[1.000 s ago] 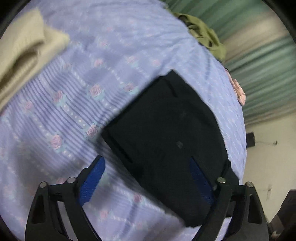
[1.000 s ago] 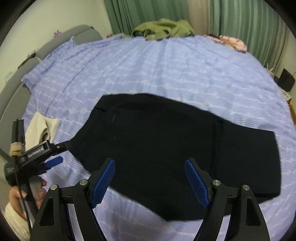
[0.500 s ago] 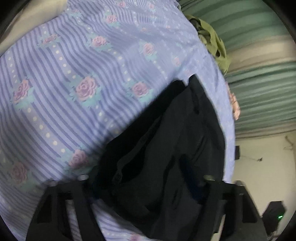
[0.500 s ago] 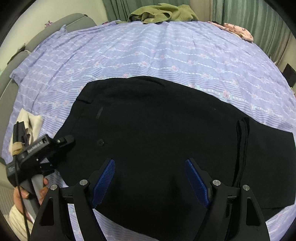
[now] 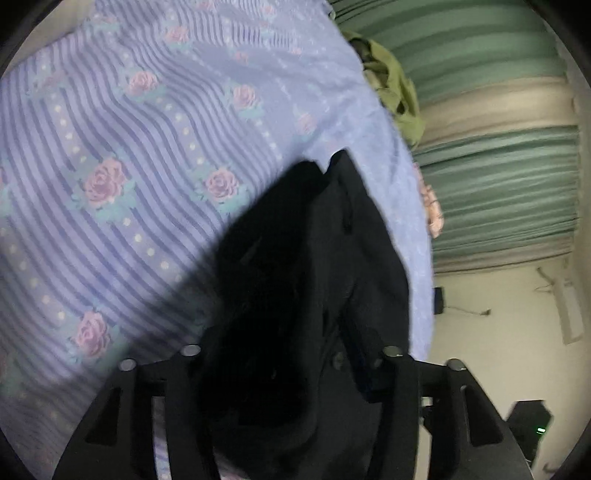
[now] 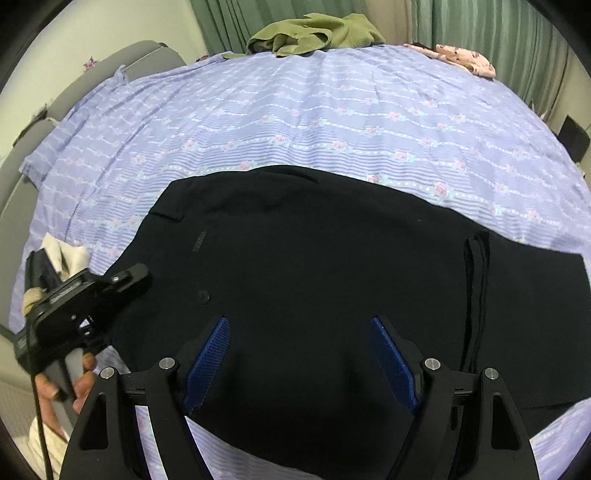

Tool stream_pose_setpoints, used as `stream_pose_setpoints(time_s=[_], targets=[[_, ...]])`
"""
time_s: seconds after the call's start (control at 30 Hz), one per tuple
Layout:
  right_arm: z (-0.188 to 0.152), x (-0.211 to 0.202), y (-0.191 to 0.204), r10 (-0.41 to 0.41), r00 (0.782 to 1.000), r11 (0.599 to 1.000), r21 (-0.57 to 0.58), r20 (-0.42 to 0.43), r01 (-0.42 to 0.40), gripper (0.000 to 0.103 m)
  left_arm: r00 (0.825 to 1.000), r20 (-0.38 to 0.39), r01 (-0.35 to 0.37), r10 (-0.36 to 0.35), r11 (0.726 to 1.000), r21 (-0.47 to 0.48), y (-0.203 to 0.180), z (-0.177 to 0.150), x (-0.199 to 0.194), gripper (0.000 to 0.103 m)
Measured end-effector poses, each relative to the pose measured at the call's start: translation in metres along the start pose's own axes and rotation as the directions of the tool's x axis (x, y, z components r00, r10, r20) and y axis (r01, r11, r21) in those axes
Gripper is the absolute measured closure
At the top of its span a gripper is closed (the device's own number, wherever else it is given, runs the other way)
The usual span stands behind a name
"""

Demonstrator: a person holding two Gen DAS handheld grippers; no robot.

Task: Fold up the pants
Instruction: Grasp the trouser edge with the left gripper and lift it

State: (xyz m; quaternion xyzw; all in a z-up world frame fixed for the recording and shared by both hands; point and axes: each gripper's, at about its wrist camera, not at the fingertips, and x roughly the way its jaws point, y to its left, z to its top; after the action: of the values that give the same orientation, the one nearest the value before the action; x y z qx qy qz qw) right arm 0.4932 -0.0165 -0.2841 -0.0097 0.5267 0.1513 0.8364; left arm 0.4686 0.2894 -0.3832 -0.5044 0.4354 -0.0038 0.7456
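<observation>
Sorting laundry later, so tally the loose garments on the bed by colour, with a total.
Black: 1, the pants
Olive green: 1, a heap at the far edge
Pink floral: 1, a piece at the far edge
Cream: 1, a piece beside the left hand-held gripper
Total: 4

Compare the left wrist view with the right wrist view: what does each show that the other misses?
Only the left wrist view shows black fabric bunched up between the left claw, whose jaws have just been closing, plus a dark box with a green light by the wall. Only the right wrist view shows the black pants spread flat, the open right claw over them, a hand holding the other tool, and a cream cloth. Both show the purple floral sheet, olive garment and green curtains.
</observation>
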Motion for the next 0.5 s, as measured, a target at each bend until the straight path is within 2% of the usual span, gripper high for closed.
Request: stream_pose_setpoints(time_s=[0.03,0.07,0.1,0.17,0.3,0.4,0.5], targets=[[-0.001,0.0,0.001,0.004,1.0,1.0,-0.008,0.002,-0.004,0.024,1.0,-0.021,-0.019,0.019,1.0,-0.01,-0.002,0.001,0.008,0.044],[-0.001,0.0,0.002,0.007,1.0,1.0,-0.009,0.002,-0.007,0.024,0.998,-0.049,-0.033,0.032,0.999,-0.02,-0.002,0.0,0.012,0.051],[-0.001,-0.001,0.002,0.009,1.0,1.0,-0.006,0.0,-0.009,0.024,0.996,-0.076,-0.047,0.044,0.998,-0.03,-0.003,0.0,0.016,0.065],[-0.002,-0.004,-0.002,0.01,1.0,1.0,0.004,0.001,-0.01,0.024,0.992,-0.046,-0.113,0.114,0.993,0.037,-0.024,-0.004,0.008,0.076],[-0.006,-0.023,-0.019,0.005,1.0,1.0,0.006,0.024,-0.005,0.024,0.989,0.042,-0.15,0.145,0.968,0.199,-0.085,-0.015,-0.022,0.081],[-0.012,-0.05,-0.046,-0.003,0.999,1.0,0.021,0.052,0.002,0.024,0.978,0.114,-0.204,0.175,0.914,0.349,-0.15,-0.034,-0.043,0.081],[-0.018,-0.082,-0.078,-0.034,0.995,0.998,0.05,0.09,0.03,0.024,0.965,0.186,-0.253,0.182,0.831,0.495,-0.211,-0.066,-0.055,0.081]])
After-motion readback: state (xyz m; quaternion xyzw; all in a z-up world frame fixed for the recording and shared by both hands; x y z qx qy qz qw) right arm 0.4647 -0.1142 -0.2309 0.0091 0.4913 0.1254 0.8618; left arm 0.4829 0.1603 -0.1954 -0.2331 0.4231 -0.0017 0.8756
